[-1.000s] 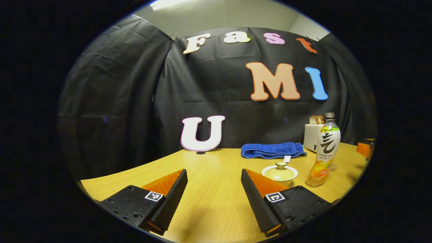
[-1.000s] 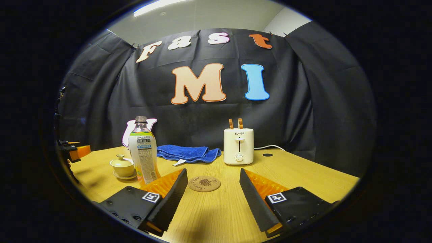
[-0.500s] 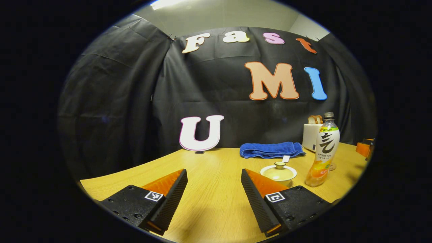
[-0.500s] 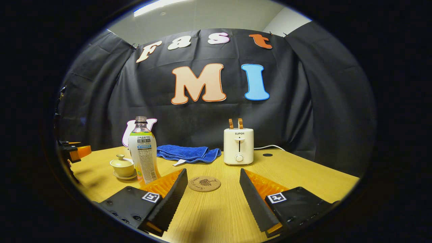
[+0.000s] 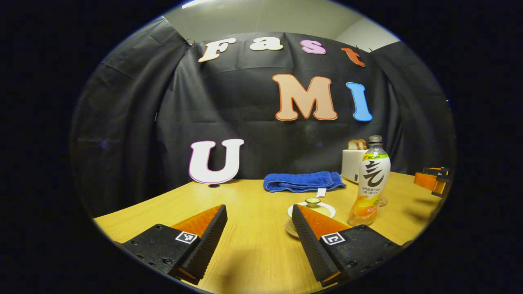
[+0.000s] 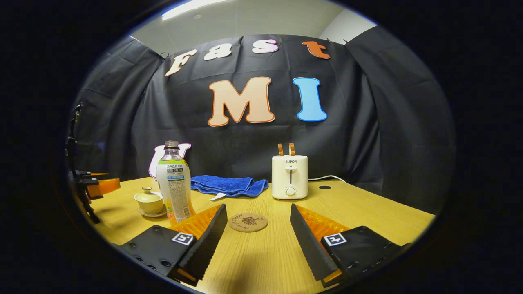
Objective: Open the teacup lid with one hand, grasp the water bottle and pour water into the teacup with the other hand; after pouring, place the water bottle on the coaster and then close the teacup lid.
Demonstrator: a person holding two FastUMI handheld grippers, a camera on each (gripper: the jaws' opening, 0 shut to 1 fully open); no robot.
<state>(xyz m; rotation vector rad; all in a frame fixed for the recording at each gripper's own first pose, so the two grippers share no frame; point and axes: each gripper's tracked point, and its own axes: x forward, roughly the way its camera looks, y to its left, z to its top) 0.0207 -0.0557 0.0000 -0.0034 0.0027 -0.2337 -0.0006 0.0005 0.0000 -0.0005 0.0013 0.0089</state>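
1. Risks first. I have the left gripper [image 5: 258, 232] wide open, holding nothing, just short of the teacup [image 5: 311, 209]. Its right finger already overlaps the saucer edge in the left gripper view, so I judge a low approach could nudge the cup instead of taking the lid knob [image 5: 313, 201].
2. Water bottle [image 6: 175, 185] stands just beside the teacup; a wide swing at the lid could tip it.
3. Right gripper [image 6: 258, 234] is also fully open and empty, aimed at the coaster [image 6: 248, 222], not the bottle. It needs to swing left.
4. Orientation: bottle upright, long axis vertical, cap up. Teacup upright on its saucer, lid on, knob up.
5. Towel [image 6: 229, 185] and toaster [image 6: 289, 176] sit behind, well apart.
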